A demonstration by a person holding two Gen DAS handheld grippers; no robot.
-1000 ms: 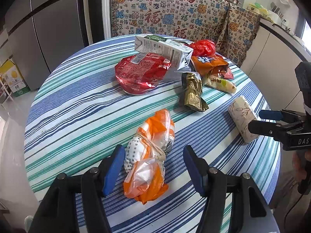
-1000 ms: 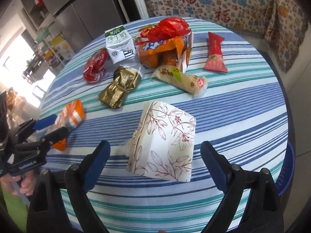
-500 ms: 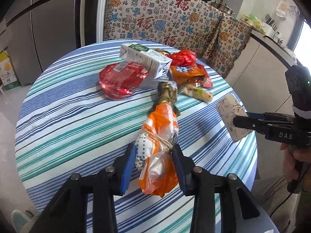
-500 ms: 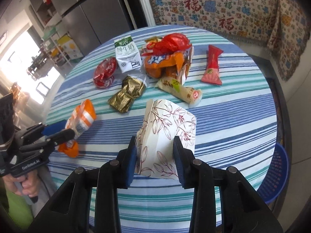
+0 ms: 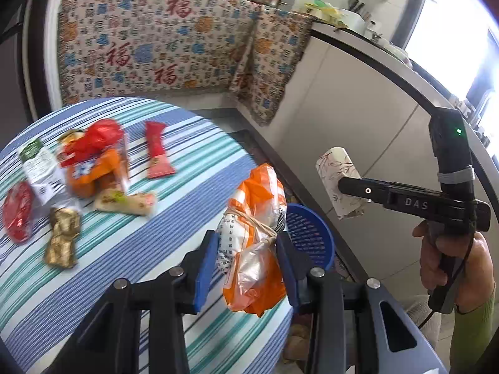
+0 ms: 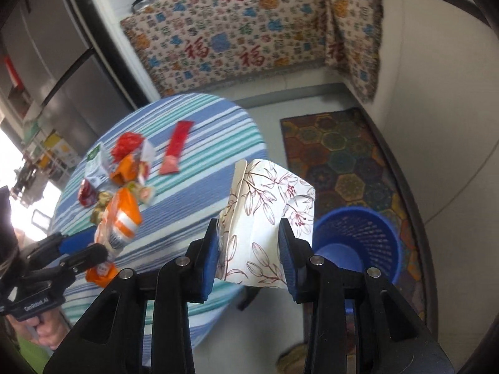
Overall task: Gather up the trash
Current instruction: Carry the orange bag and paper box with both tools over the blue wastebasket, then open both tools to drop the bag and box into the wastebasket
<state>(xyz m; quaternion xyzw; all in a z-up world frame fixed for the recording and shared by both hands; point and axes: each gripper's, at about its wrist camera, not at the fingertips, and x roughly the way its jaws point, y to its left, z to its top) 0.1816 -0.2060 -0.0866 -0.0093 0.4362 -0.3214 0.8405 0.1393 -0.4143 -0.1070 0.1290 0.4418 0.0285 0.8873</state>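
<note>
My left gripper [image 5: 246,261], black with blue pads, grips an orange, white and clear plastic bag [image 5: 254,237]. My right gripper [image 6: 248,257], same colours, holds a white box [image 6: 268,218] printed with maroon lilies. The basket [image 6: 358,246] is blue; the tablecloth [image 5: 174,187] is striped blue, teal and white.

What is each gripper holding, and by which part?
Left gripper: the orange tied bag, jaws across its knotted middle. Right gripper: the floral paper carton, jaws on its two opposite sides near the lower end.
</note>
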